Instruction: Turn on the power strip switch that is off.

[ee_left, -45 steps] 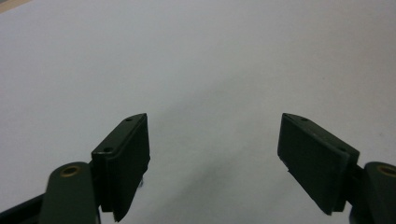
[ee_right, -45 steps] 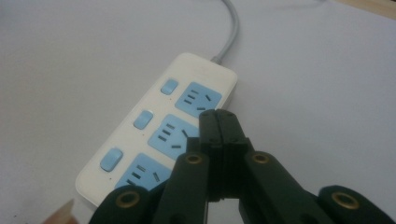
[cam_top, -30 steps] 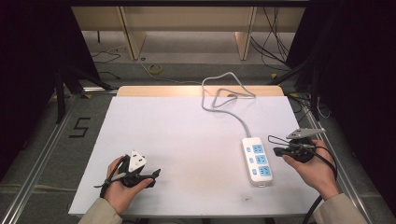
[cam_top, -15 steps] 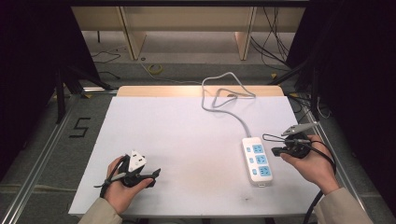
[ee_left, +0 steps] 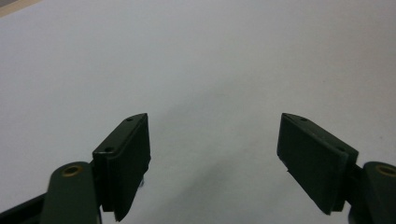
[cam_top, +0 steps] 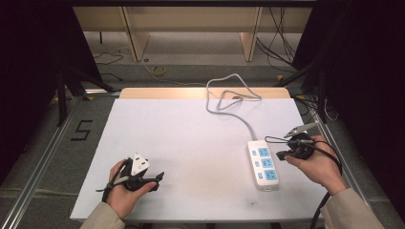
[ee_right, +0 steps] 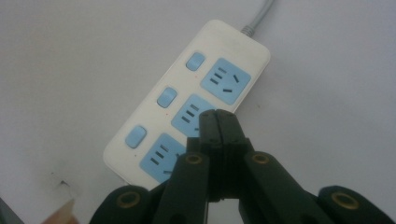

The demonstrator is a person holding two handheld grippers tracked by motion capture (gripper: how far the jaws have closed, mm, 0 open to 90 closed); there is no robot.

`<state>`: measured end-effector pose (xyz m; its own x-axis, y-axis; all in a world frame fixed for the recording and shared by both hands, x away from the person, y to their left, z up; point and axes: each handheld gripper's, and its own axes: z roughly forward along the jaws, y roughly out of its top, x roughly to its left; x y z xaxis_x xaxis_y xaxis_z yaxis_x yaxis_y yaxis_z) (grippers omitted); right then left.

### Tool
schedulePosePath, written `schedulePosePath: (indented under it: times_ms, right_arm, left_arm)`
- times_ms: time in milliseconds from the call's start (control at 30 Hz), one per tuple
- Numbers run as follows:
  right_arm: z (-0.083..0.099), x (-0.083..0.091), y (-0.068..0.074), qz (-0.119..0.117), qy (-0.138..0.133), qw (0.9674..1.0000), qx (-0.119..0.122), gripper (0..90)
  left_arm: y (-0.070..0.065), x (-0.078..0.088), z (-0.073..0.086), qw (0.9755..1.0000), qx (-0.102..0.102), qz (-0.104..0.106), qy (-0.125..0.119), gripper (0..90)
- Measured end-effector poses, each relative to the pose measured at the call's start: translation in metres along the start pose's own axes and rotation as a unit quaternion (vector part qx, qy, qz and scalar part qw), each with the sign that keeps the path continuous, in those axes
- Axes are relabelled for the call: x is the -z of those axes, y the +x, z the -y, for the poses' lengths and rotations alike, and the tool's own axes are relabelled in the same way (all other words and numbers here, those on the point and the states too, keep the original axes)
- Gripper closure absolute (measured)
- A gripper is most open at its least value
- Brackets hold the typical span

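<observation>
Power strip (cam_top: 264,164), white with three blue sockets and three blue switches, flat on the white table (cam_top: 191,133) toward its right near edge; grey cord (cam_top: 229,95) running away to a loose loop at the far edge. In the right gripper view, strip (ee_right: 187,112) directly beneath the closed tips, middle socket just under them.

Right gripper (cam_top: 282,153), held in the right hand (cam_top: 317,164): jaws clenched together, nothing between them. Compared with a second ago, shifted slightly toward the strip, tips now just beside its right edge, apparently not yet touching. Shut tips aimed at the strip's face suggest a press or poke, probably at a switch, rather than a grasp; switches lie on the strip's far side from the hand, so a further reach across likely needed.

Left gripper (ee_left: 215,154): jaws spread wide, released, over bare table. In the high view, left hand (cam_top: 125,183) resting near the left front edge, unmoved, well apart from the strip.
</observation>
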<state>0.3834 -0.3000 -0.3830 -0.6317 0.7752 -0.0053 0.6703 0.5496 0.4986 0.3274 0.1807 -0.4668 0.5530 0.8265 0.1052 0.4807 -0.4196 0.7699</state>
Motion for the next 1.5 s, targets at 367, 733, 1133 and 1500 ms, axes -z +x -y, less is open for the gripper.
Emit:
schedulePosePath:
  times_ms: [367, 733, 1133, 1500]
  right_arm:
    - [-0.006, -0.004, 0.004, -0.008, 0.018, 0.9998, 0.001, 90.0]
    - [-0.012, -0.008, 0.011, -0.017, 0.033, 0.9993, 0.007, 90.0]
    - [-0.015, -0.014, 0.016, -0.025, 0.052, 0.9983, 0.010, 90.0]
    - [-0.019, -0.022, 0.023, -0.027, 0.062, 0.9976, 0.014, 90.0]
  left_arm:
    - [0.000, 0.000, 0.000, 1.0000, -0.001, 0.000, -0.001, 25.6]
    - [-0.001, 0.001, -0.001, 1.0000, -0.003, -0.001, -0.002, 25.7]
    - [-0.002, 0.001, -0.001, 1.0000, -0.003, 0.000, -0.001, 25.9]
    - [-0.003, 0.000, -0.001, 1.0000, -0.004, 0.001, -0.003, 26.0]
